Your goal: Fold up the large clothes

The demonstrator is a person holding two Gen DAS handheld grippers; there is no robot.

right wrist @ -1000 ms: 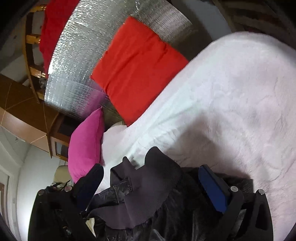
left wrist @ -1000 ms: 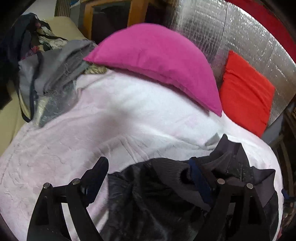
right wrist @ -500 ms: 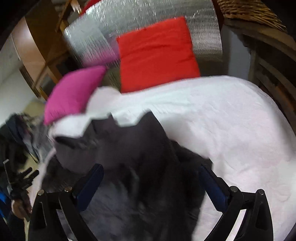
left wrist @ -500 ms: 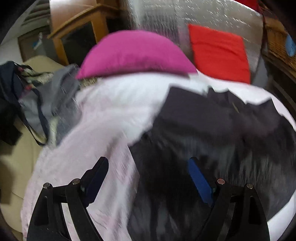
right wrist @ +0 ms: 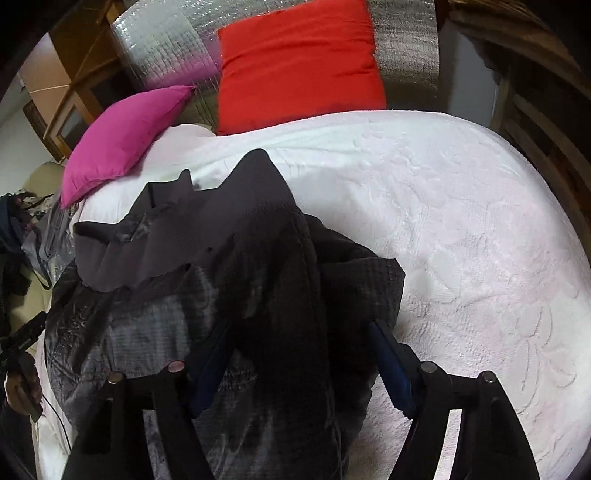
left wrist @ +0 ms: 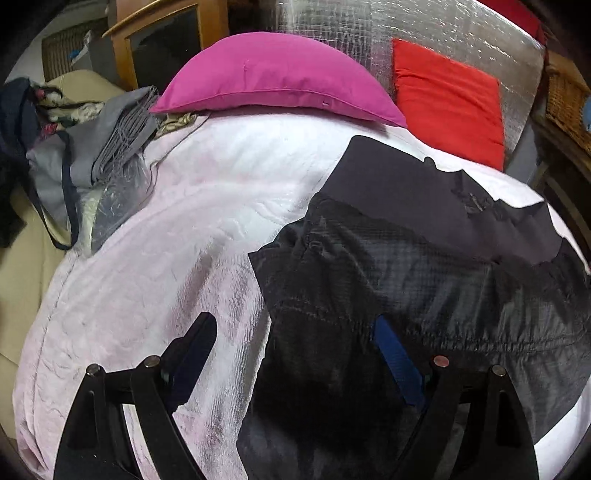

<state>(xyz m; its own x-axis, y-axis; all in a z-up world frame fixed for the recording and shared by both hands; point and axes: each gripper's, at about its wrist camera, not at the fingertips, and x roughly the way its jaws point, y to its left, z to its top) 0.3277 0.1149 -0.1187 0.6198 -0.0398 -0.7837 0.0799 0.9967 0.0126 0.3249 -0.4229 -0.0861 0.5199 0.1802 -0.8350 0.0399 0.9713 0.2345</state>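
Note:
A large black jacket (left wrist: 424,266) with a dark grey lining lies spread on the pale pink bedspread (left wrist: 147,258). My left gripper (left wrist: 295,332) is open above the jacket's left edge, with nothing between its fingers. In the right wrist view the same jacket (right wrist: 229,266) lies bunched, its grey lining flap turned up toward the pillows. My right gripper (right wrist: 299,339) is open over the jacket's right side, a fold of black cloth lying between the fingers but not pinched.
A magenta pillow (left wrist: 273,85) and a red pillow (left wrist: 450,99) lean on a silver foil headboard (left wrist: 332,33). A heap of grey and dark clothes (left wrist: 74,155) sits at the bed's left edge. Bare bedspread (right wrist: 461,240) extends right of the jacket.
The jacket went from a crumpled bunch to lying spread out flatter on the bed. Both grippers have pulled back and up and now look down on it.

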